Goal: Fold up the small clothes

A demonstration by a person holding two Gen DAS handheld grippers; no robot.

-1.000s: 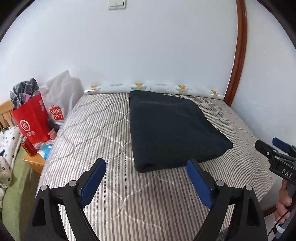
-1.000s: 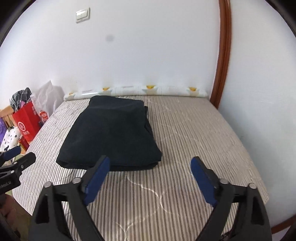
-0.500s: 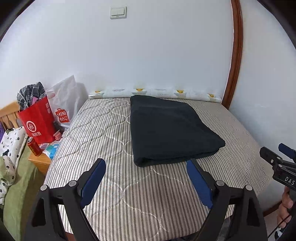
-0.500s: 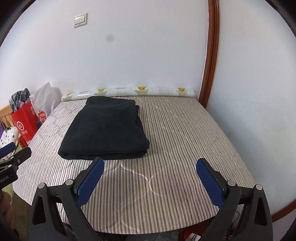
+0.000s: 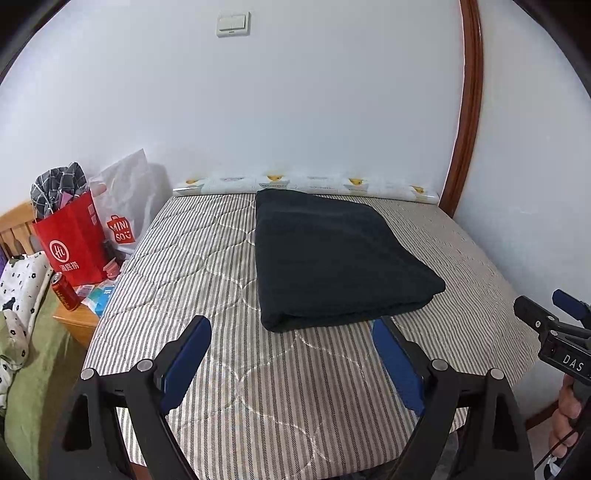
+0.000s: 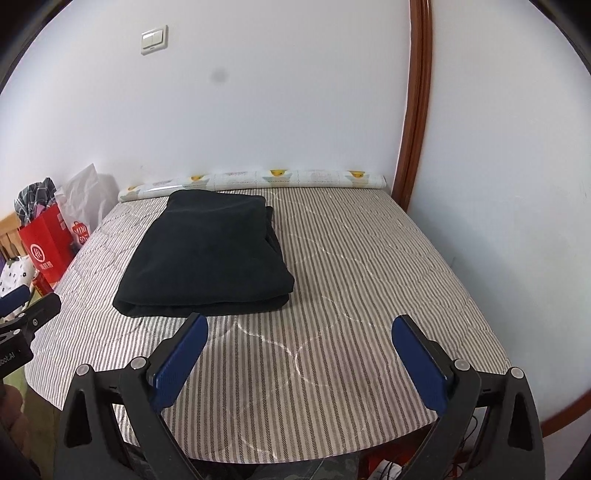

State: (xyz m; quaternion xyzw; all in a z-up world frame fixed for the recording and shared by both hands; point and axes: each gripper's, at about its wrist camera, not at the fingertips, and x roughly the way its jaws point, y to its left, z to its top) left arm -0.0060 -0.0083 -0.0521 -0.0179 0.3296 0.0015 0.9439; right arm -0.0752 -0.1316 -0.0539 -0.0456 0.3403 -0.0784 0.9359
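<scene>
Hovering over the near edge of the striped mattress point(image 5: 207, 258), well short of the cloth: left gripper point(image 5: 291, 345), blue pads point(image 5: 186, 363) spread wide, nothing between them. Same for the right gripper point(image 6: 300, 345), jaws apart and bare, pointed down at the mattress to the right of the cloth.

Lying flat on the mattress toward the far wall: a dark folded garment point(image 5: 332, 258), a thick rectangular stack with its rounded fold facing the grippers and its far end close to the patterned roll point(image 5: 306, 182) along the wall. Seen from the right wrist, layered edges showing on the garment's right side. Colour black or very dark navy, hard to say in this light.

Off the left side of the bed: a red paper bag point(image 5: 72, 243) with checked fabric poking out of the top, a white shopping bag point(image 5: 123, 206) behind it, a red can point(image 5: 66, 291) on a small wooden stand. Mounted high on the white wall, a light switch point(image 5: 232, 24). Running up the right corner, a brown wooden frame point(image 5: 467, 110).

At the right edge of the left-wrist view, a hand point(image 5: 567, 417) gripping the right tool's handle.
</scene>
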